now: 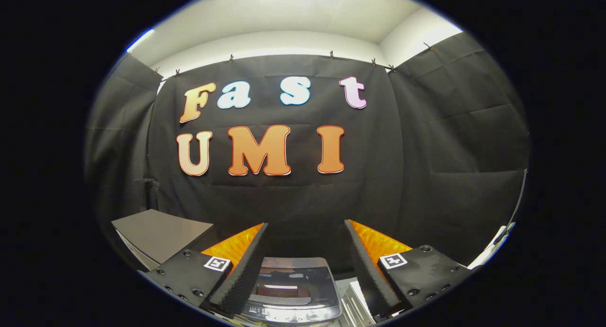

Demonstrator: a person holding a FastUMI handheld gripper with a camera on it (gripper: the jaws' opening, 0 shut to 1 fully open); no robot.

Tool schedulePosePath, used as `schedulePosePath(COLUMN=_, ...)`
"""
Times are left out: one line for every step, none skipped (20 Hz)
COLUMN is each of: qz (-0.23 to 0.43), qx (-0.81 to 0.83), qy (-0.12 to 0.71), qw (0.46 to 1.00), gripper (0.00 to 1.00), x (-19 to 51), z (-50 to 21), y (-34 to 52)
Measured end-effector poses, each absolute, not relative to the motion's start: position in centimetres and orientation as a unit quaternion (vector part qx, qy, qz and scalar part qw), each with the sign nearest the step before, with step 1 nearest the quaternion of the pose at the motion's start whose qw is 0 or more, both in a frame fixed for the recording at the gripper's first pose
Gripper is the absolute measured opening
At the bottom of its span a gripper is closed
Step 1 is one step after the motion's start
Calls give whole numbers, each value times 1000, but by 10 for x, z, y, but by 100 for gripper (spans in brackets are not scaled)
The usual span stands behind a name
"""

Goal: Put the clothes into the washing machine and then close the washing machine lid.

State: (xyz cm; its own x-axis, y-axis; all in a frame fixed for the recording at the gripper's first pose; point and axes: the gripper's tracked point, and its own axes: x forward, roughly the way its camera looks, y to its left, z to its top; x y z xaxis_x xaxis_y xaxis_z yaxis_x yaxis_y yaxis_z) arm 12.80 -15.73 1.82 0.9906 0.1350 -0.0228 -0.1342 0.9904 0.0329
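1. Black cloth point(426, 152) hangs as the wall of the booth all around what you see, pinned up by small clips along its top edge, with a pale ceiling point(293, 14) above it.
2. Your gripper point(305, 263) is held high and level, facing that cloth wall. Its two fingers point(241, 270) stand wide apart, with nothing between them and nothing touching either pad.
3. You can see a square marker point(217, 263) on the left finger's mount and a matching one on the right mount.
4. Low down, between the two fingers and below them, sits the washing machine point(293, 294). You are looking at its top from above and behind the fingers.
5. Its lid point(292, 279) is dark and glossy and appears to lie flat on the machine, though from this angle you cannot be fully sure it is closed. A strip of controls runs along the machine's near edge; it is too small to make out.
6. To the left of the left finger, a grey flat panel point(158, 232) sits beside the machine, slightly tilted.
7. Just right of the machine, under the right finger, a pale ridged object point(352, 305) shows; you cannot tell what it is.
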Motion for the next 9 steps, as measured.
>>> schedulePosePath(qz=66, qx=15, qy=12, qw=998, gripper=99, x=126, z=20, y=-159)
schedulePosePath(qz=65, qx=13, qy=10, qw=998, gripper=99, x=125, z=22, y=-161)
schedulePosePath(qz=63, qx=12, qy=8, qw=998, gripper=99, x=123, z=25, y=-162)
schedulePosePath(qz=64, qx=12, qy=6, qw=998, gripper=99, x=123, z=27, y=-162)
schedulePosePath(qz=66, qx=13, qy=4, qw=998, gripper=99, x=120, z=29, y=-163)
schedulePosePath(qz=68, qx=15, qy=2, qw=998, gripper=99, x=120, z=30, y=-162)
schedulePosePath(qz=70, qx=18, qy=2, qw=997, gripper=99, x=120, z=30, y=-163)
schedulePosePath(qz=70, qx=19, qy=2, qw=997, gripper=99, x=121, z=31, y=-162)
schedulePosePath(qz=70, qx=20, qy=2, qw=997, gripper=99, x=121, z=32, y=-163)
